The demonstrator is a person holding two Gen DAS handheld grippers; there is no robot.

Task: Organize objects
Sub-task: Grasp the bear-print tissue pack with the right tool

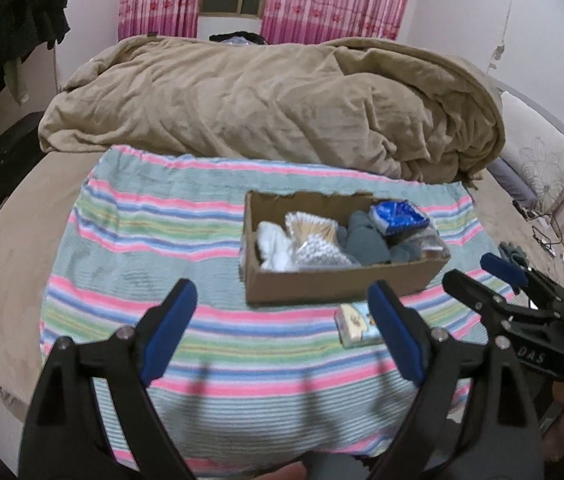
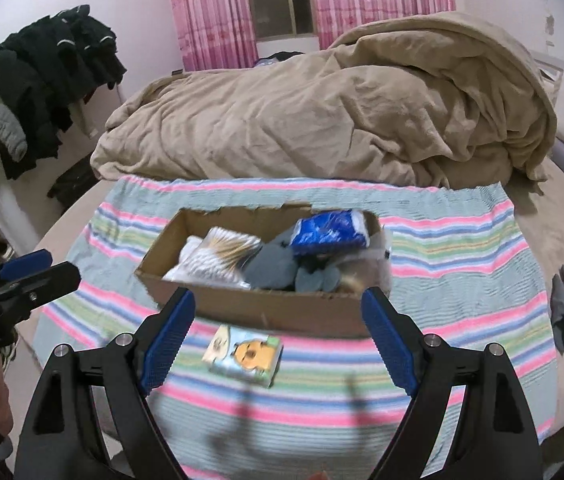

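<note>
Right tool (image 2: pixel 278 340) gapes above tissue pack (image 2: pixel 244 356), beside box (image 2: pixel 258 308).

Both your cameras look forward and down over the striped towel (image 1: pixel 130 248) from close above. Both see the cardboard box (image 2: pixel 266 312) and the brown blanket (image 1: pixel 266 104).

left gripper (image 1: pixel 282 320) | black frame, blue ribbed pads, silver screws | right gripper (image 2: pixel 278 328) | identical

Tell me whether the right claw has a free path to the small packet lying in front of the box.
Probably yes: the right claw is open, the small packet lies alone on the striped towel between its fingers' line, nothing covering it.
</note>
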